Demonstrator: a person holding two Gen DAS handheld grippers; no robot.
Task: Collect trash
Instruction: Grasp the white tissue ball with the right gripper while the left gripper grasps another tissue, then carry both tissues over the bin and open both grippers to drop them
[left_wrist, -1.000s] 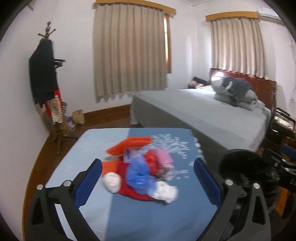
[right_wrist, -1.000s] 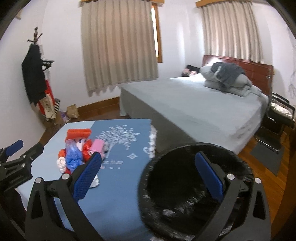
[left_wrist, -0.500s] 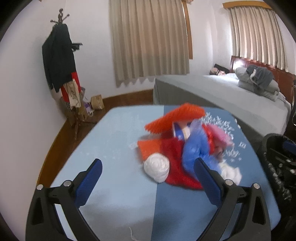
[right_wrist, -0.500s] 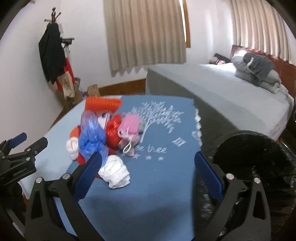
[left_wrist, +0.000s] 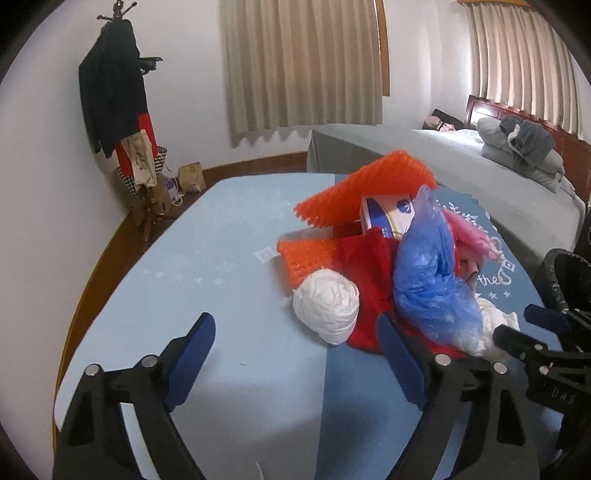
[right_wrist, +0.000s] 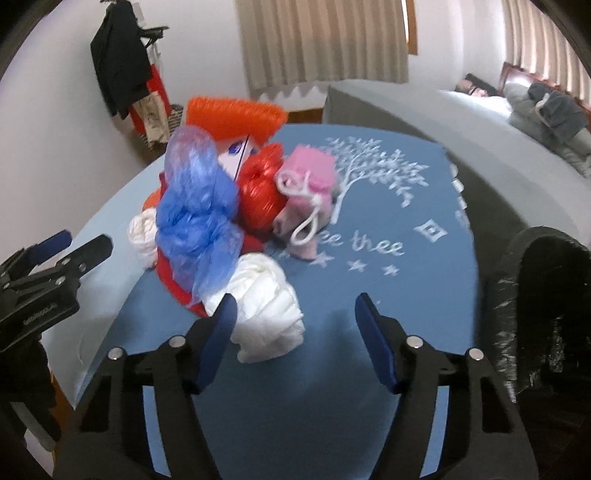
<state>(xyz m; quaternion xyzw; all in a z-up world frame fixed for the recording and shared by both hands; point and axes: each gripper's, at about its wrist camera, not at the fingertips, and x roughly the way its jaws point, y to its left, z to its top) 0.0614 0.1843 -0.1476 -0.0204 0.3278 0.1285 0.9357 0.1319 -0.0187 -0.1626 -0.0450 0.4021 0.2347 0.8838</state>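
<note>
— What carries all this?

— A table (left_wrist: 229, 258) under a blue cloth (right_wrist: 369, 332), pale blue on its left part, darker on its right, with a white tree and lettering printed towards the far right corner.

— And lying on it?

— One heap near the middle: a white wad (left_wrist: 327, 308) on the pale side, a second white wad (right_wrist: 266, 314) nearer the front edge, red fabric (left_wrist: 369, 273) under a blue plastic bag (right_wrist: 195, 221), orange mesh (left_wrist: 364, 188) at the back and a pink pouch (right_wrist: 314, 184) beside the tree print.
</note>
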